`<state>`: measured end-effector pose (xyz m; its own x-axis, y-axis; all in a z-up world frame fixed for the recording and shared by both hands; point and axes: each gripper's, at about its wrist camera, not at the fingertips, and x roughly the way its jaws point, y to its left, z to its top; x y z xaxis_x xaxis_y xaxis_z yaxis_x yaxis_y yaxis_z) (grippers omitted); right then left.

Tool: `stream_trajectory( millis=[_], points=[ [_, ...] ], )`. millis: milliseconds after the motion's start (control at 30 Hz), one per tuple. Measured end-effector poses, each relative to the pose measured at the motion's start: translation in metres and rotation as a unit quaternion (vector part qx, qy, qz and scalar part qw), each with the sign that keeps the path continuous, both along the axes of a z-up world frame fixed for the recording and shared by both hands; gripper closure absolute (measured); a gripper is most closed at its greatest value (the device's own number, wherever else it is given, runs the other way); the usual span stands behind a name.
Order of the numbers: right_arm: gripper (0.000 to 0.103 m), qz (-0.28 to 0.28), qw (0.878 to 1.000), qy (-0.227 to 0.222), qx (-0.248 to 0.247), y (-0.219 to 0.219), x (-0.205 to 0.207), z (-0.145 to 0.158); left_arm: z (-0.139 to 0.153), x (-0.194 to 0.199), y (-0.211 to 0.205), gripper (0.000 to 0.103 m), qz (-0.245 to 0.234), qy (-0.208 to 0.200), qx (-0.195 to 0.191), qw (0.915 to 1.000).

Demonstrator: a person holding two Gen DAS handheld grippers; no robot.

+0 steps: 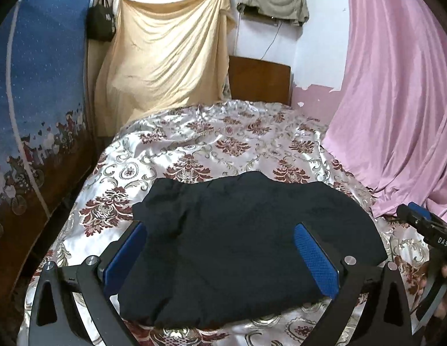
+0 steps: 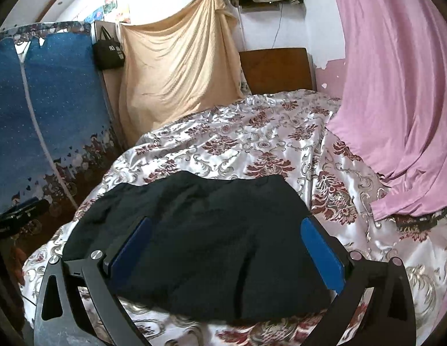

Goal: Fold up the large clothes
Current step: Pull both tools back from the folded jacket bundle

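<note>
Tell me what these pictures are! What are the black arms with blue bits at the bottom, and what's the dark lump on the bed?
Those are tongs, one held in each of a person's hands. Each has a small camera looking forward along its two blue-padded fingers, so you get one picture from the left tongs and one from the right tongs.

The dark lump is a black garment, already folded into a bundle, lying on a bed with a shiny flowered bedspread. A pink sheet hangs at the right.

Both tongs are open and hold nothing; the garment just shows between their fingers. The right tongs also peek into the left picture's edge.
</note>
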<state>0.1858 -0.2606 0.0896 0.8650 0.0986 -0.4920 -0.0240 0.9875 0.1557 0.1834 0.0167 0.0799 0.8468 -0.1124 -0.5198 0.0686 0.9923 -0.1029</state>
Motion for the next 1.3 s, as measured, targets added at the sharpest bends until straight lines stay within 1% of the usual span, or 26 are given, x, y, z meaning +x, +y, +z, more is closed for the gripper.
stream_trajectory(
  millis=[200, 400, 600, 767, 900, 1033, 1300],
  points=[
    [0.001, -0.008, 1.000, -0.016, 0.004, 0.015, -0.027, -0.004, -0.003, -0.026, -0.010, 0.000, 0.005, -0.026, 0.001, 0.9997],
    [0.001, -0.013, 0.999, -0.039, -0.007, 0.033, -0.058, -0.006, -0.008, -0.052, -0.015, 0.000, 0.012, -0.045, 0.006, 0.9989],
    [0.001, -0.015, 0.996, -0.081, -0.025, 0.055, -0.093, -0.003, -0.010, -0.081, -0.017, 0.000, 0.022, -0.071, 0.009, 0.9972],
    [0.001, -0.013, 0.994, -0.107, -0.022, 0.071, -0.121, -0.004, -0.013, -0.105, -0.015, 0.000, 0.033, -0.089, 0.018, 0.9953],
    [0.001, -0.013, 0.993, -0.114, -0.019, 0.078, -0.134, -0.007, -0.016, -0.118, -0.011, 0.000, 0.039, -0.092, 0.018, 0.9948],
    [0.001, -0.012, 0.992, -0.119, -0.029, 0.082, -0.147, -0.013, -0.020, -0.128, -0.008, 0.000, 0.041, -0.101, 0.021, 0.9939],
    [0.001, -0.010, 0.991, -0.128, -0.043, 0.092, -0.161, -0.024, -0.036, -0.145, -0.015, 0.000, 0.038, -0.120, 0.033, 0.9915]
  ],
)
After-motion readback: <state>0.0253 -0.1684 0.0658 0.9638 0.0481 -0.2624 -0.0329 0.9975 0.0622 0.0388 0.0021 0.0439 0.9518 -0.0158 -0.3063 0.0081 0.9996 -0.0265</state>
